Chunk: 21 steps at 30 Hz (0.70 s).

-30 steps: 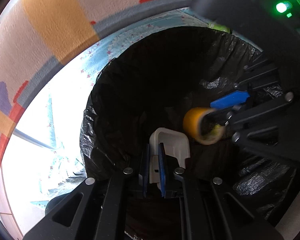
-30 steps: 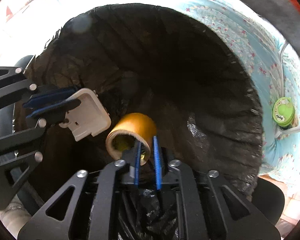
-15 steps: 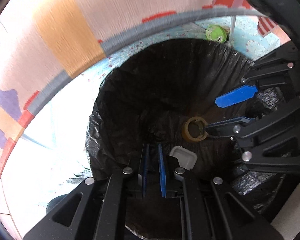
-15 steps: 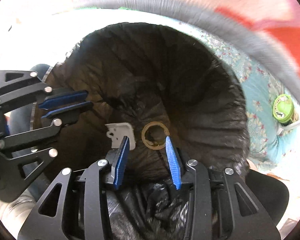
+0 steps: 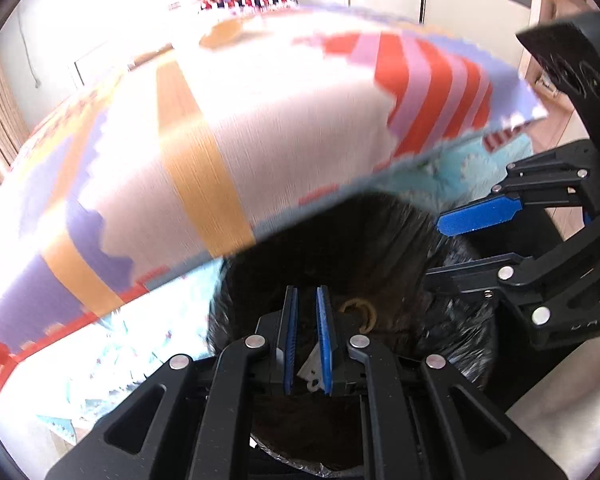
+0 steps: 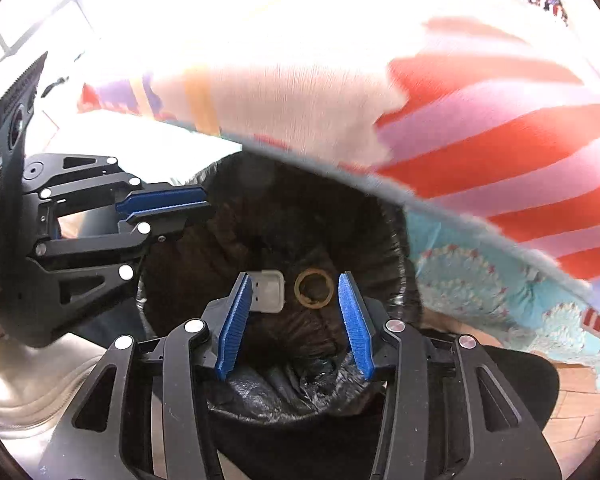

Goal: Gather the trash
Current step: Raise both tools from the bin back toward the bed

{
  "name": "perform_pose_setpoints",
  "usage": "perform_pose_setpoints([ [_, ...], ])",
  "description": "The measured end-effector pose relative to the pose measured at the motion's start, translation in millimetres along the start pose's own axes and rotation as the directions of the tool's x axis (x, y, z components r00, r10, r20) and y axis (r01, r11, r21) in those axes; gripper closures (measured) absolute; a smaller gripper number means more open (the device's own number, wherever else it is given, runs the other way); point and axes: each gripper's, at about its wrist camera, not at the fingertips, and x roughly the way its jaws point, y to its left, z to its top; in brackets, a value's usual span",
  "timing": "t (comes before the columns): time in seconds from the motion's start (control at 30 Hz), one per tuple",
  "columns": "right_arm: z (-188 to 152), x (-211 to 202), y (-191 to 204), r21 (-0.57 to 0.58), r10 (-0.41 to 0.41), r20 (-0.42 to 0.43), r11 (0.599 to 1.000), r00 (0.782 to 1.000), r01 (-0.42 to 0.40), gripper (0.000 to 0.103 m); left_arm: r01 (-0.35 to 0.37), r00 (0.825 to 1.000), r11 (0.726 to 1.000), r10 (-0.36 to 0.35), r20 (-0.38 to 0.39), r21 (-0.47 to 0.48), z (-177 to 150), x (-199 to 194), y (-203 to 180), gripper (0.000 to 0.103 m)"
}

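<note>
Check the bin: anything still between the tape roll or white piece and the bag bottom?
Nothing visible. The tape roll and white piece both lie at the bottom of the black bag, side by side, clear of both tools.

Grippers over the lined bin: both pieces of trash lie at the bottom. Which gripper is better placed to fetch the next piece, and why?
Probably the right gripper: its jaws are opening with nothing between them, while the left gripper is shut and empty. The tape roll and white plastic piece both lie in the black bin bag.

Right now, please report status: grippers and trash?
Left gripper shut, empty. Right gripper opening, nothing between jaws. Tape roll and white plastic piece lie inside black bin bag. Nothing in the way.
</note>
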Motion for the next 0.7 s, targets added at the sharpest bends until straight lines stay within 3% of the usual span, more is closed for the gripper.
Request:
perform_pose_setpoints([
  [0.17,4.2,-28.5,-4.8,0.014,-0.010,0.079,1.000,0.997,0.009,0.049,0.035,0.998,0.999,-0.034,0.058,-0.014,13.8,-19.0,5.6,0.094],
  [0.23,7.5,-39.2,-5.6,0.016,-0.016,0.107,1.000,0.994,0.015,0.048,0.044,0.997,0.998,-0.041,0.071,-0.036,17.1,-20.8,14.6,0.089],
  [0.27,9.2,-44.2,-5.7,0.014,-0.018,0.122,1.000,0.992,0.016,0.048,0.042,0.996,0.998,-0.038,0.083,-0.043,16.2,-27.2,13.6,0.071],
  [0.3,10.4,-45.8,-5.2,0.010,-0.017,0.134,1.000,0.991,0.016,0.047,0.040,0.994,0.998,-0.034,0.106,-0.049,18.2,-31.8,15.5,0.047],
  [0.33,11.3,-45.1,-5.3,0.004,-0.015,0.145,1.000,0.989,0.015,0.046,0.041,0.991,0.998,-0.033,0.132,-0.055,17.8,-36.7,17.4,0.039],
  [0.7,42.2,-68.9,-4.4,-0.044,-0.021,0.235,0.998,0.972,0.032,0.040,0.018,0.976,0.998,-0.004,0.219,-0.065,50.7,-63.9,57.7,0.037],
])
